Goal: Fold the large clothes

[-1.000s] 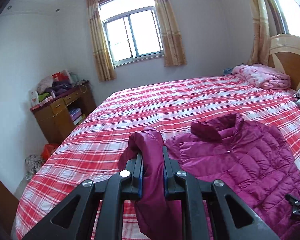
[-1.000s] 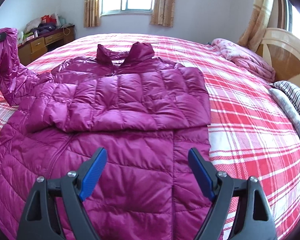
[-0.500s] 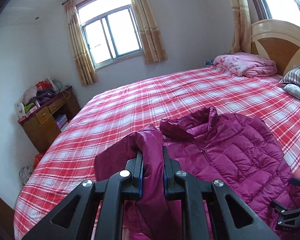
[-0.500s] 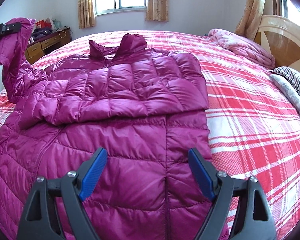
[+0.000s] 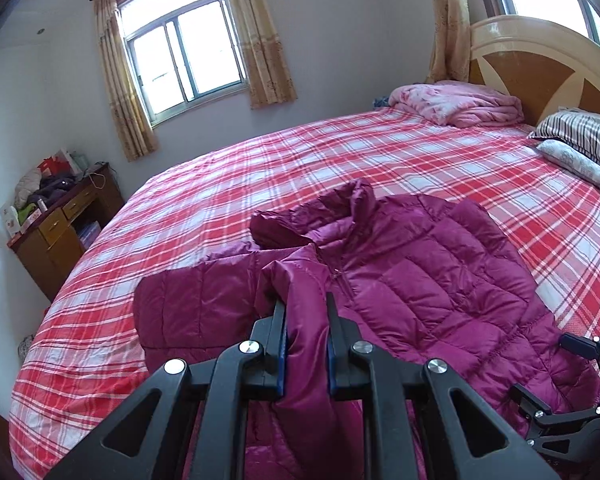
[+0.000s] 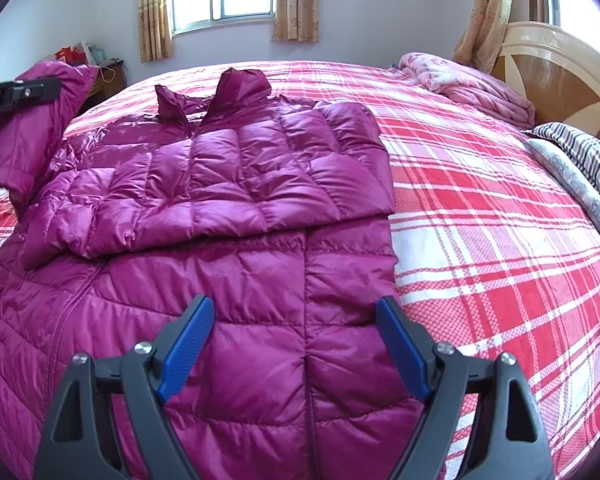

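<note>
Plaid bed (image 5: 380,168), curtained window (image 5: 184,68), magenta jacket (image 6: 228,184)

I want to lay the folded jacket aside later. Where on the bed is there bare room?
Free: the plaid sheet between the jacket and the striped pillows, and the stretch from the collar toward the window wall. Crowded: the headboard end, with the pink quilt and pillows, and the near side under the jacket.

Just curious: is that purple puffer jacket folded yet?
Partly: one sleeve lies folded across the purple quilted puffer jacket; left tongs hold the other.
</note>
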A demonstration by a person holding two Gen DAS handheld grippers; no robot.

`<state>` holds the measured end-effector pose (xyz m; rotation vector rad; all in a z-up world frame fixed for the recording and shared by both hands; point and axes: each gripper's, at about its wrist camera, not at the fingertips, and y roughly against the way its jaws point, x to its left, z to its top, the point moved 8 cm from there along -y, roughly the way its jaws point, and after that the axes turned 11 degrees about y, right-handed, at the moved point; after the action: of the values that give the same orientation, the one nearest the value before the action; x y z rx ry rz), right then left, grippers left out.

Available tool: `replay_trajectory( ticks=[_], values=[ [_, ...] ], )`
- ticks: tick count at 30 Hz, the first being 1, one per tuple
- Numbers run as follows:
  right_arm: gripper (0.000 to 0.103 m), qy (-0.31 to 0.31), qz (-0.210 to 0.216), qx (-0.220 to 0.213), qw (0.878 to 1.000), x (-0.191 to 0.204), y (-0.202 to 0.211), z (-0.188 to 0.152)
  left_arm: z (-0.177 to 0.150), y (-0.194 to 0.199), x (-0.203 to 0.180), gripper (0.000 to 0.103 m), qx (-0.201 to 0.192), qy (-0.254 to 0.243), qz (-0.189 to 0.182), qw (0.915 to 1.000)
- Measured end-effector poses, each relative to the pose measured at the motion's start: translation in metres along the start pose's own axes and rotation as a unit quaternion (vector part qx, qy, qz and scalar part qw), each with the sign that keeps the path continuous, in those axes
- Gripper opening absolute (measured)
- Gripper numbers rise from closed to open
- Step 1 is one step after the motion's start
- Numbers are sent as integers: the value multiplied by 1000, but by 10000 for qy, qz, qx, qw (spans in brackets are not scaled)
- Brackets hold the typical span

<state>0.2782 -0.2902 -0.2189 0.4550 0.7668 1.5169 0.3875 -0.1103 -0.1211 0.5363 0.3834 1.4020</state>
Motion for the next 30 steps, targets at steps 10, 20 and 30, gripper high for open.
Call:
replay_trajectory(
  ticks=[10, 20, 30],
  values=[
    [91, -135, 37, 71, 9999, -4, -6, -3, -22, -23, -48, 14, 237, -268, -221, 9991],
    [95, -174, 62, 113, 9998, -3, -9, -5, -30, -30, -75, 27, 386, -342, -454, 9976],
    [97, -221, 127, 50, 9997, -3, -6, -5, -3, 14, -34, 88, -663, -194, -364, 9969]
  ],
)
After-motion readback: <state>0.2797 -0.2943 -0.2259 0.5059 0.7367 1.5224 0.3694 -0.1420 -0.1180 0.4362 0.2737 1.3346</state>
